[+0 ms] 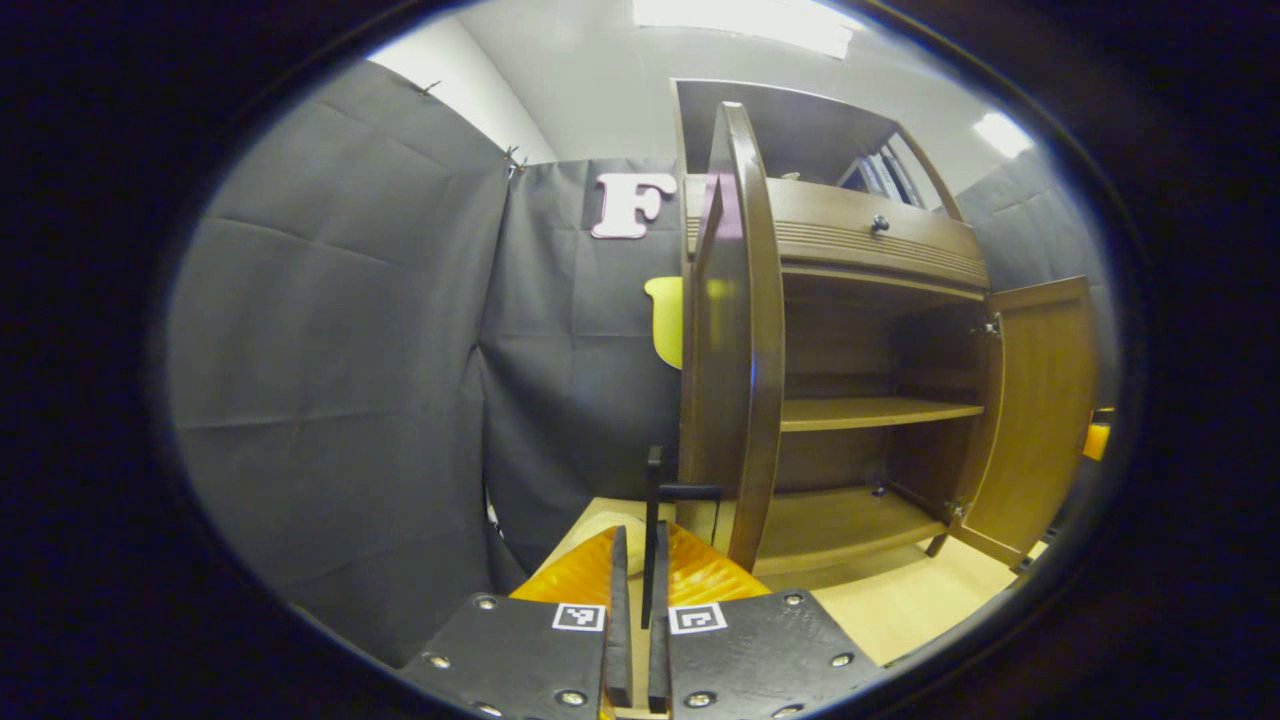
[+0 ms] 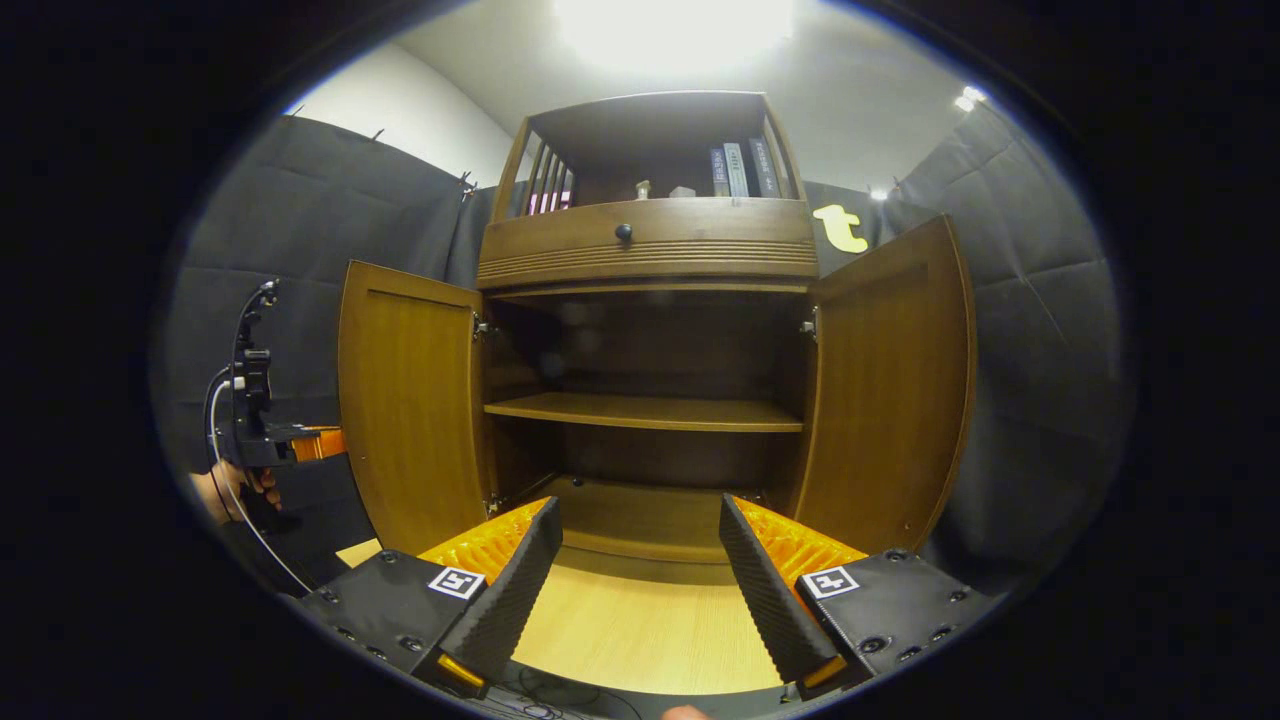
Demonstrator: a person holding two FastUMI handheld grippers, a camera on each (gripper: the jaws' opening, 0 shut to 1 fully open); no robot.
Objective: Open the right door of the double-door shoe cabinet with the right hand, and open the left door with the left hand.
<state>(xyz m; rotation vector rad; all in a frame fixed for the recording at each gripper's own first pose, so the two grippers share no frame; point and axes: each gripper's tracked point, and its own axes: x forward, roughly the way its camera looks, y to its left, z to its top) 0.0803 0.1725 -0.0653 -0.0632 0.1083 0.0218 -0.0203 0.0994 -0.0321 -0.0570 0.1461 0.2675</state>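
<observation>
left gripper [image 1: 640, 560]: fingers pinched on left door's handle [image 1: 655, 500] | left door [image 1: 735, 340] at 12 o'clock, edge-on, long axis vertical | right gripper [image 2: 640, 570]: spread, holding nothing | right door [image 2: 890, 390] at 1 o'clock, swung wide | left hand nearer its door.

1. I'm working in a recording booth, not a lived-in room: black cloth wall [image 1: 340, 330] hangs all around, pinned in creased panels against a plain white wall [image 2: 400, 110].
2. One piece of home furniture stands in it, a wooden shoe cabinet [image 2: 650, 250] with bare shelves [image 2: 645, 410], a drawer knob [image 2: 623, 232] and a few books [image 2: 740, 168] on top.
3. It sits on a pale wood floor [image 2: 640, 630].
4. Ceiling lights [image 2: 670, 30] glare overhead, office-style, on a flat grey ceiling.
</observation>
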